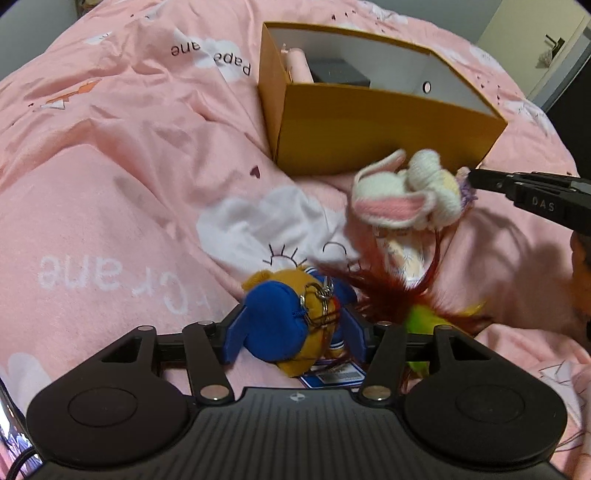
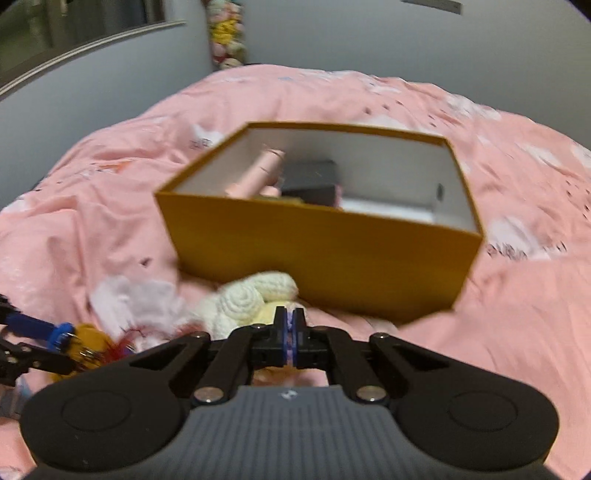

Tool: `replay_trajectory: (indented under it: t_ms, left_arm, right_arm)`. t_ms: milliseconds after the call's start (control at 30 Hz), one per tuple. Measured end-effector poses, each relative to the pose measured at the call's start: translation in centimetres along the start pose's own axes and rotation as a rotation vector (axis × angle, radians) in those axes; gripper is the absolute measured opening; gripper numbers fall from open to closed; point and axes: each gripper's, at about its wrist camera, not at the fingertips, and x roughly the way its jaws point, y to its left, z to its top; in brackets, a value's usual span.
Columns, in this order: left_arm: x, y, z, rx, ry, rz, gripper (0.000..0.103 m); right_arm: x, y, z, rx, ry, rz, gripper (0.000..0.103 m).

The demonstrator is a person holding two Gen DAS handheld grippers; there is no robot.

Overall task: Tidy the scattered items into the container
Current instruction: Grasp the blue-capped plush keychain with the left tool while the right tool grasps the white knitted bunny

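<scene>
An open mustard-yellow box (image 1: 388, 129) stands on the pink bedcover; it also shows in the right wrist view (image 2: 325, 254). Inside lie a pink tube (image 2: 255, 173) and a dark block (image 2: 310, 182). My left gripper (image 1: 295, 328) is shut on a yellow plush with a blue cap and key ring (image 1: 291, 325), low over the cover. My right gripper (image 2: 290, 325) is shut on a white crocheted bunny (image 1: 406, 192), held by its edge in front of the box; the bunny also shows in the right wrist view (image 2: 247, 299).
A red and green feather toy (image 1: 417, 302) lies on the cover beside the plush. A card with printed figures (image 1: 402, 254) lies under the bunny. Rumpled pink bedcover (image 1: 129, 184) surrounds the box. A grey wall and a pile of plush toys (image 2: 227, 33) stand behind.
</scene>
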Motion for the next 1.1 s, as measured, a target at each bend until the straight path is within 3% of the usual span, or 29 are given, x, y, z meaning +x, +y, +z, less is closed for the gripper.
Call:
replay_trajectory:
  t_ms: [100,267,333,400,500,567,667,767,1033,1100]
  left_arm:
    - [0.4,0.3,-0.1,-0.012,-0.013,-0.018,0.066]
    - [-0.9,0.2,0.4,-0.032,-0.11,-0.108,0.054]
    - [-1.4,0.1,1.0,-0.042,-0.153,-0.16,0.05]
    - [-1.5,-0.2,1.7,-0.05,-0.18,-0.207,0.048]
    - [-1.1,-0.9,2.9,-0.054,-0.192,-0.232,0.045]
    - [-0.7,-1.2,3.6,-0.063,-0.194,-0.244,0.045]
    - [0.0,-1.5,4.3,-0.085,-0.177,-0.288,0.041]
    - [0.4,-1.8,4.5,-0.086,-0.177,-0.283,0.041]
    - [0.9,-0.6,4.9,-0.153,-0.175,-0.293,0.041]
    - [0.9,-0.5,4.9,-0.161,-0.176,-0.295,0.041]
  right_arm:
    - [-0.5,0.1,-0.3,-0.028,-0.028,-0.042,0.013]
    - [-1.8,1.0,-0.1,-0.076,-0.095,-0.021,0.02]
    - [-2.5,1.2,-0.1,-0.074,-0.119,0.029,0.021]
    - [-3.1,1.5,0.0,-0.053,-0.13,0.138,0.021]
    - [-3.0,2.3,0.1,-0.05,-0.099,0.299,0.021]
    - [-2.5,3.3,-0.2,-0.082,-0.065,0.34,0.021]
    - [-1.3,4.8,-0.8,-0.126,-0.001,0.382,0.027]
    - [-0.3,5.9,-1.2,-0.15,0.03,0.406,0.047]
    - [1.9,7.1,-1.0,-0.142,0.061,0.446,0.05]
    - [2.4,7.7,-0.7,-0.148,0.05,0.426,0.082]
